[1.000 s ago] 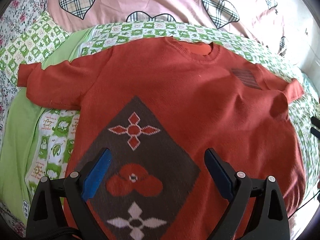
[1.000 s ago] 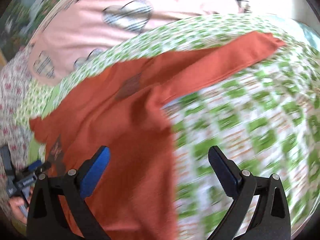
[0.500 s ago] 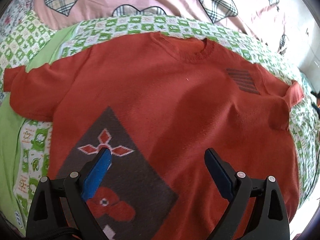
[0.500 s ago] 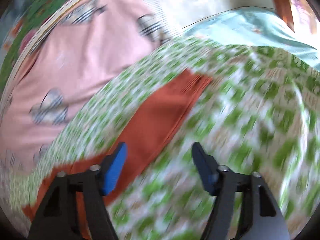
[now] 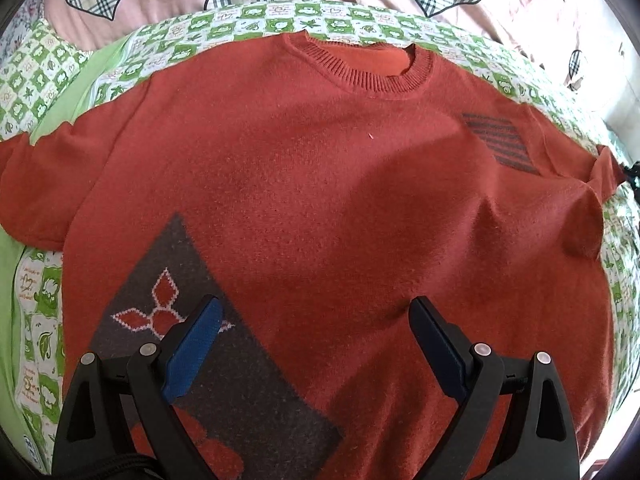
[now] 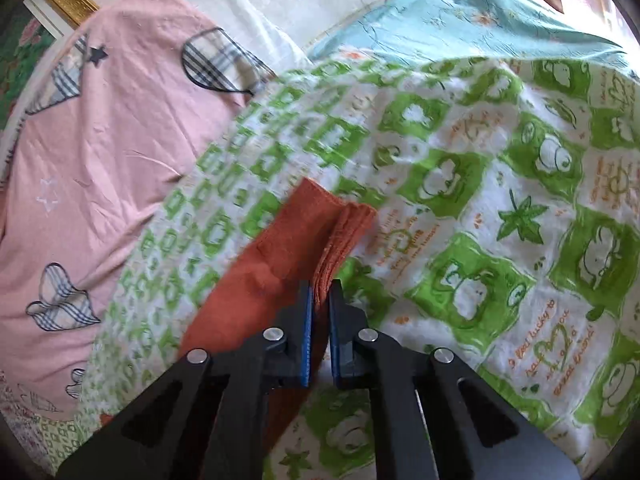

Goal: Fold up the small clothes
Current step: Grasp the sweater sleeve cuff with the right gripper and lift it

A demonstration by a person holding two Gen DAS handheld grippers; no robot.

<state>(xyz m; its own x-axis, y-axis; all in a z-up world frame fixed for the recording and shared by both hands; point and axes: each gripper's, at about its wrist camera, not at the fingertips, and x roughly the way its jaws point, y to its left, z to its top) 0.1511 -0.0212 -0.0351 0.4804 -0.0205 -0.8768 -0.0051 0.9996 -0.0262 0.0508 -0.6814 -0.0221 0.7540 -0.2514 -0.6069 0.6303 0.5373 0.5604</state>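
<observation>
Left wrist view shows your left gripper (image 5: pixel 316 316) spread wide above the orange sweater (image 5: pixel 320 184), which lies flat on the green checked blanket (image 5: pixel 256 16); its hem is cut off at 6 o'clock. Your right gripper (image 6: pixel 320 292) is clamped on the sleeve cuff (image 6: pixel 340 236), hiding the pinched fold.

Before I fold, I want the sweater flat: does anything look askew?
Mostly flat, but the sweater has a raised wrinkle near its right armpit, and the right sleeve is bunched at the cuff, pinched in the right gripper. The left gripper hangs open above.
</observation>
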